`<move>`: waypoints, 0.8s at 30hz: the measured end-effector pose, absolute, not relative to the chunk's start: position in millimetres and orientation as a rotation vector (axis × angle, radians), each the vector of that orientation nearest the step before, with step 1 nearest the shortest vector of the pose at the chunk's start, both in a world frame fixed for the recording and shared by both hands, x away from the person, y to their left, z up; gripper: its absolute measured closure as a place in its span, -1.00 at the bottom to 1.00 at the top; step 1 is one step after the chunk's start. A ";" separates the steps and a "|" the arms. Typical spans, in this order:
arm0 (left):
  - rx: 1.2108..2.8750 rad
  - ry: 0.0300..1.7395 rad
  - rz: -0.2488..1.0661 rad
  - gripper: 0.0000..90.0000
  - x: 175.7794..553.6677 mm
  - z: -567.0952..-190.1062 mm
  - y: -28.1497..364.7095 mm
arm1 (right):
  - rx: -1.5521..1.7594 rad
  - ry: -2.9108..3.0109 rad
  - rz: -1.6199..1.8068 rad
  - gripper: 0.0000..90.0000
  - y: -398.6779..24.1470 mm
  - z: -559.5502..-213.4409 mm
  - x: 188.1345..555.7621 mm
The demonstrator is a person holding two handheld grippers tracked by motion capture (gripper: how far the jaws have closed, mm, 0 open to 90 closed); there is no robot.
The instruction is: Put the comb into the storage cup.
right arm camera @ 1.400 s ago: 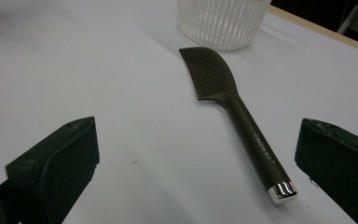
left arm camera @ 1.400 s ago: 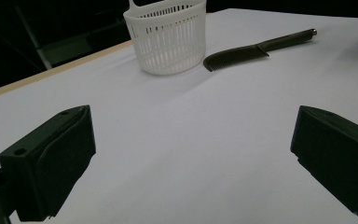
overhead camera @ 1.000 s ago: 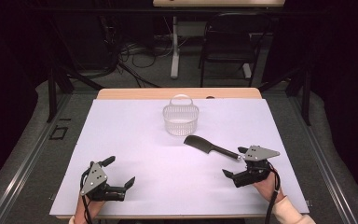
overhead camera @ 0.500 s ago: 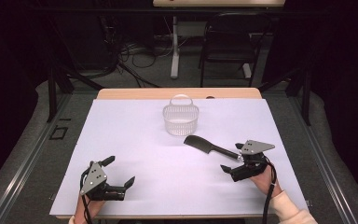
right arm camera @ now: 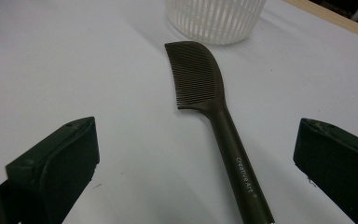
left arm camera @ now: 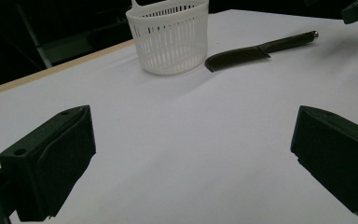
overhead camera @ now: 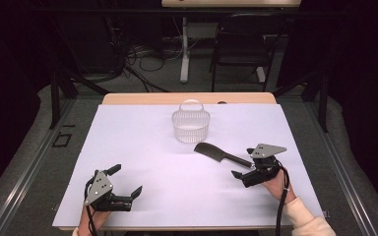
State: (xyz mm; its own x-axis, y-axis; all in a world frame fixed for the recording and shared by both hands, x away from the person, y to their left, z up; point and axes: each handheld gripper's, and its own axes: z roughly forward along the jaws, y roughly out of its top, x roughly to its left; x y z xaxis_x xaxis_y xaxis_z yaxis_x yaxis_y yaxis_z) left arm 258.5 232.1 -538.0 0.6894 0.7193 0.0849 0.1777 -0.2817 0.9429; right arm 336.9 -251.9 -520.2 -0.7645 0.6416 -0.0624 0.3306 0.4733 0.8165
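Observation:
A black comb lies flat on the white table cover, its toothed head pointing at a white slatted basket. My right gripper is open at the comb's handle end. In the right gripper view the handle runs up between the two wide-apart jaws, touching neither. My left gripper rests open near the front left of the table with nothing between its fingers. In the left gripper view, the basket and comb lie far ahead of my left gripper.
The white cover spans most of the table, with a wooden strip at the far edge. Beyond it the floor is dark, with cables and a chair. The basket stands upright and has nothing in it.
My right gripper has moved forward and left toward the comb, so the handle end now lies between its open jaws. The left gripper and the comb have not moved.

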 end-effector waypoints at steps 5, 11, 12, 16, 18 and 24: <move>1.814 0.711 0.625 -1.00 258.7 -537.9 232.6 | 0.814 2.380 1.176 -1.00 -249.8 -519.8 340.5; 1.814 0.710 0.626 -1.00 258.4 -537.7 232.6 | 0.813 2.387 1.167 -1.00 -249.4 -517.7 345.6; 1.812 0.711 0.626 -1.00 258.3 -537.7 232.6 | 0.816 2.390 1.163 -1.00 -249.1 -517.4 346.2; 1.815 0.710 0.626 -1.00 258.3 -537.8 232.5 | 0.809 2.406 1.146 -1.00 -247.2 -516.2 350.5; 1.815 0.711 0.628 -1.00 258.3 -537.7 232.5 | 0.807 2.410 1.131 -1.00 -245.4 -515.9 353.0; 1.811 0.715 0.626 -1.00 258.0 -537.5 232.4 | 0.794 2.437 1.089 -1.00 -240.8 -514.7 358.6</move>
State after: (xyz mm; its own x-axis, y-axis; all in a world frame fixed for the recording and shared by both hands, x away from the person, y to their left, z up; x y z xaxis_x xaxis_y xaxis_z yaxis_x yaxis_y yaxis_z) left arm 258.0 232.4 -537.5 0.6854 0.7233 0.0837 0.1787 -0.2785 0.9437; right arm 358.6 -240.8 -514.7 -0.7794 0.6200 -0.0899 0.3466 0.5463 0.7625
